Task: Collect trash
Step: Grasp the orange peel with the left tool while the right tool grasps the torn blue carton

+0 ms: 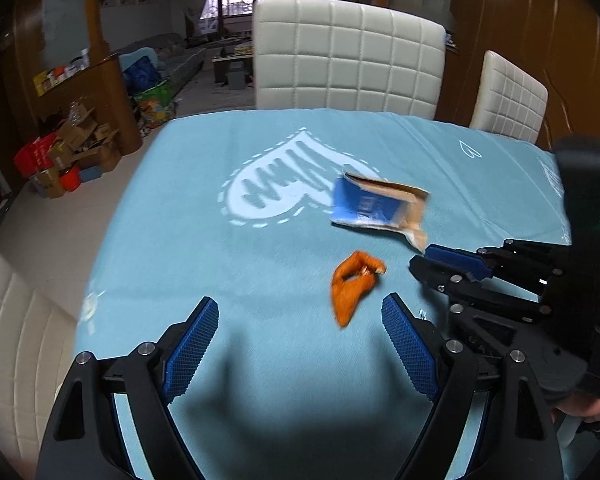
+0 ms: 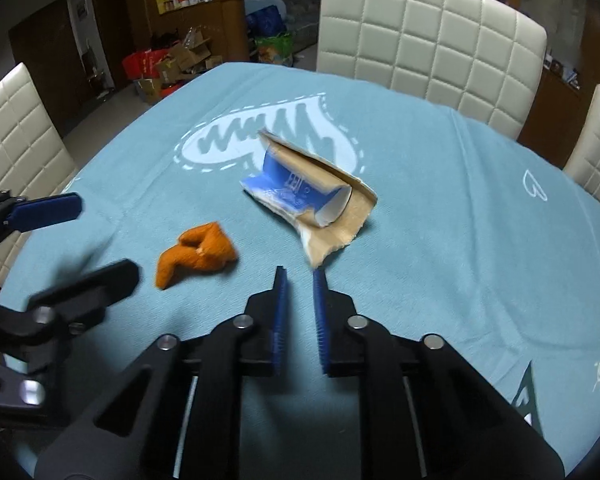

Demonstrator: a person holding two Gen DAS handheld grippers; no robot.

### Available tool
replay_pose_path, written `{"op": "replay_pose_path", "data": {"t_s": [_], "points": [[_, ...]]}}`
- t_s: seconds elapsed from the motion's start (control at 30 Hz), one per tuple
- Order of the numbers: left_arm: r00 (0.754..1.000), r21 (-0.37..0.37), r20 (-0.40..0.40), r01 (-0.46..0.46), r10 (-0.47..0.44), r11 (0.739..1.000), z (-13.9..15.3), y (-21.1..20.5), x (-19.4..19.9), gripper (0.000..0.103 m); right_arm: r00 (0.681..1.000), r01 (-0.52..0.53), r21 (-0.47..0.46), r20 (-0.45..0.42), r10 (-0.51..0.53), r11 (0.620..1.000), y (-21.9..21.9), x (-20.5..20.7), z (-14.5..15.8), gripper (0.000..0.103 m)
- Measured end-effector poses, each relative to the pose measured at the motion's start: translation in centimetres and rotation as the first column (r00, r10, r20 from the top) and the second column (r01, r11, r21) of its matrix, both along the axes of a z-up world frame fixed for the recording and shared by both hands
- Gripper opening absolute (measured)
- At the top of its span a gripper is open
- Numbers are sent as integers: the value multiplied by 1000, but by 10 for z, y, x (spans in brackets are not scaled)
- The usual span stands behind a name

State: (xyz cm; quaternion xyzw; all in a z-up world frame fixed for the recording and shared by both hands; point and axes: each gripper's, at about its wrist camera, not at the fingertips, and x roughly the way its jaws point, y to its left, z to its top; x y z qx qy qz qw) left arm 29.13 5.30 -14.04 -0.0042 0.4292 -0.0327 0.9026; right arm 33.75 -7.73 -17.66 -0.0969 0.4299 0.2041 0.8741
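Two bits of trash sit on the blue tablecloth [image 2: 440, 184]: an orange peel [image 2: 196, 252] and a torn cardboard box [image 2: 312, 196], blue print outside, brown inside.

Your left gripper [image 1: 300, 340] has its jaws spread wide, nothing between them. The peel [image 1: 354, 286] lies just ahead of it and a bit toward its right finger, near but not touching. The peel's long axis runs from its curled top end down to a pointed tip that aims back toward you, roughly along the gripper's line. So the wide jaws would straddle it across the narrow way, which looks fine to me.

Your right gripper [image 2: 300, 276] has its jaws nearly together, a thin gap left, holding nothing. The box lies straight ahead of it, with the ragged brown flap's corner just beyond the fingertips, apart or grazing I cannot tell. The box's long axis runs slantwise, from far-left to near-right in the right wrist view.

From the left wrist view the right gripper [image 1: 420, 262] points in from the right, tips just below the box [image 1: 380, 208] flap.

My read: left is nearer the peel, right nearer the box. The right jaws need to open before they can take the flap.
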Motion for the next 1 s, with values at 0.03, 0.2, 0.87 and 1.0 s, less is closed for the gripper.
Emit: {"op": "replay_pose_path", "data": {"t_s": [0.03, 0.2, 0.87, 1.0], "points": [[1000, -1, -4, 9, -9, 1000, -3, -3, 6, 82, 1000, 9, 4, 8, -9, 1000, -4, 2, 0, 10], [999, -3, -37, 17, -17, 1000, -21, -12, 26, 82, 999, 34, 32, 4, -34, 999, -22, 11, 2, 8], [1000, 44, 12, -27, 27, 999, -25, 10, 42, 25, 996, -72, 20, 63, 70, 997, 7, 66, 2, 73], [999, 45, 12, -38, 37, 998, -25, 13, 42, 24, 997, -74, 43, 40, 72, 996, 10, 70, 0, 45]]}}
